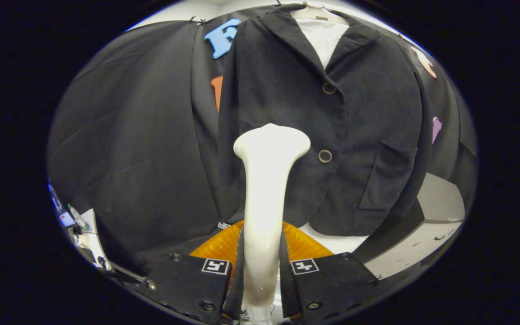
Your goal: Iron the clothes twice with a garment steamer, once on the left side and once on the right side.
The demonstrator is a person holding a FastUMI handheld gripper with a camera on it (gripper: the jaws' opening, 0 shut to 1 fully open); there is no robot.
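A dark jacket (pixel 368 113) with two round buttons hangs on a hanger (pixel 318 11) over a white shirt (pixel 323 38), straight ahead of the fingers. My gripper (pixel 262 271) is shut on the handle of a white garment steamer (pixel 266 189). The steamer rises from between the fingers, and its flared head (pixel 272 140) sits against the jacket's left front panel, level with the lower button (pixel 325 156) and just left of it. A patch pocket (pixel 388 178) shows on the jacket's right side.
Black cloth (pixel 138 126) hangs behind and to the left of the jacket. An orange ribbed object (pixel 303 246) lies just beyond the fingers, below the jacket hem. A white surface (pixel 440 203) stands at the right. Small clutter (pixel 77 221) sits at the far left.
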